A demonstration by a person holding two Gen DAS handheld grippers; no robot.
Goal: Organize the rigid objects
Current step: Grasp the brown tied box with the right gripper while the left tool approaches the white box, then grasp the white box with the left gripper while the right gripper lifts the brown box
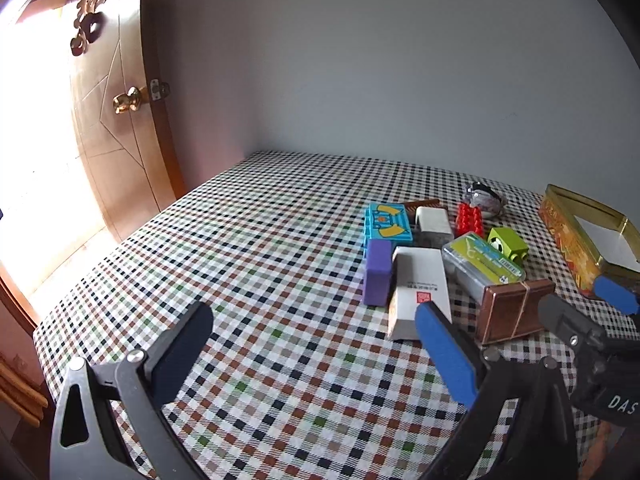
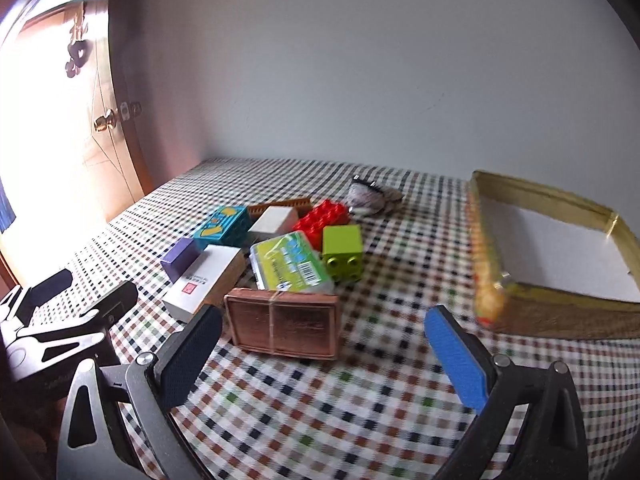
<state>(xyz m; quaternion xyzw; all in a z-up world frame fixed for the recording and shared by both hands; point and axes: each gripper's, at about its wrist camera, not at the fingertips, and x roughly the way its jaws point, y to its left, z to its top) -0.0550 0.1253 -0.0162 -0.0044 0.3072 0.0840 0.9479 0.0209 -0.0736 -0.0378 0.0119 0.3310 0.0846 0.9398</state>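
my left gripper (image 1: pixel 316 344) spread wide, empty | my right gripper (image 2: pixel 324 344) spread wide, empty, brown box (image 2: pixel 284 322) just ahead | gold tin (image 2: pixel 560 264) right

- Checked tablecloth (image 2: pixel 360 380): matt woven cloth.
- Gold tin (image 2: pixel 560 312): shiny metal, white paper lining.
- Red brick (image 2: pixel 320 216), green brick (image 2: pixel 342 246): glossy plastic.
- Door (image 1: pixel 116 128): varnished wood, brass knob (image 1: pixel 127 100).
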